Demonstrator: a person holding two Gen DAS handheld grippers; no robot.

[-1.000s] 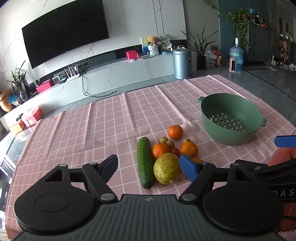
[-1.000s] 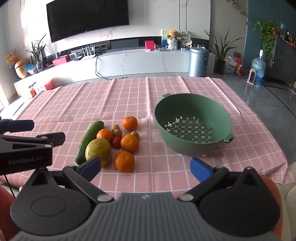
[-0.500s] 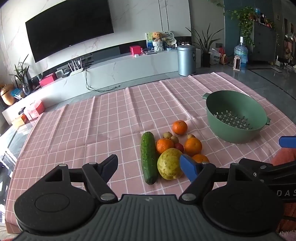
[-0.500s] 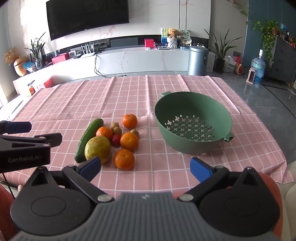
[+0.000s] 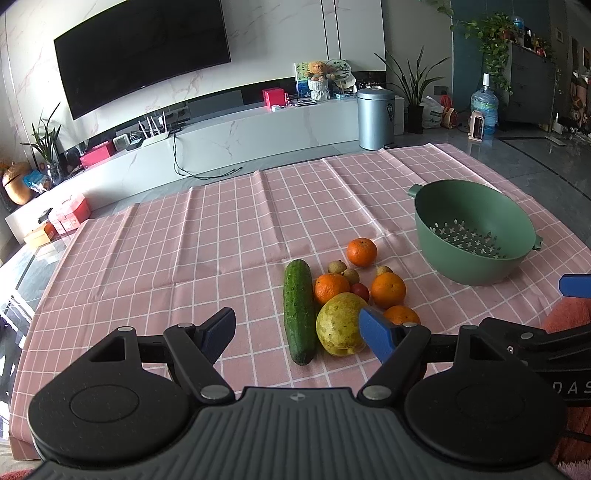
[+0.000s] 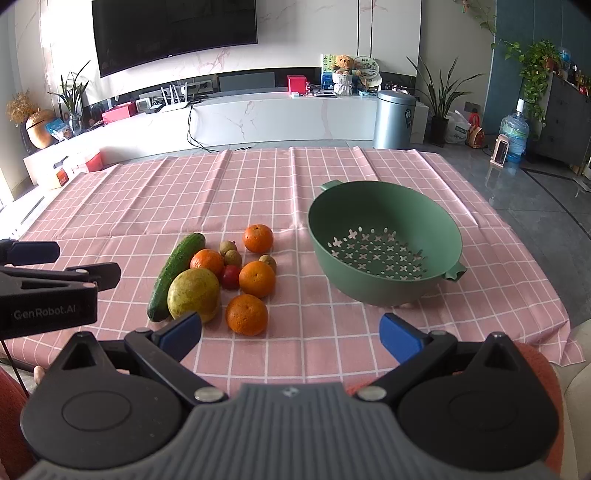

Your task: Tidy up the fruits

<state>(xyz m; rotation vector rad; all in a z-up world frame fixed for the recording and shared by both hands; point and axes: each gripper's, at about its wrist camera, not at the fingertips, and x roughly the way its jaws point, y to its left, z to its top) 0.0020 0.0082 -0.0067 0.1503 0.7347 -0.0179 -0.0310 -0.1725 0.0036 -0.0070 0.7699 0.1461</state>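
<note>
While both tools hang above the near edge of the table, the left gripper (image 5: 297, 328) has its blue-padded fingers (image 5: 373, 332) spread wide and grasping nothing, and the right gripper (image 6: 290, 330) is released the same way, its fingers (image 6: 397, 336) parted over bare cloth. A pink checked tablecloth (image 6: 258, 184) covers the table, creased in ridges running toward the far edge. Just beyond the fingers lies the fruit pile: a cucumber (image 5: 298, 310) on the left, its long axis running from near edge toward far edge, touching a large yellow-green fruit (image 5: 341, 323) beside it. Four oranges (image 6: 246, 314) sit around a small red fruit (image 6: 231, 276) and some small brown fruits (image 6: 227, 246). Toward the right edge, apart from the pile, stands a green colander (image 6: 384, 243), upright, with cross-shaped holes in its bottom. Behind the table the room shows a wall-mounted television (image 6: 173, 33), a long white cabinet (image 6: 258, 118), a grey bin (image 6: 393, 118), potted plants (image 6: 441, 96) and a water bottle (image 6: 513, 136).
</note>
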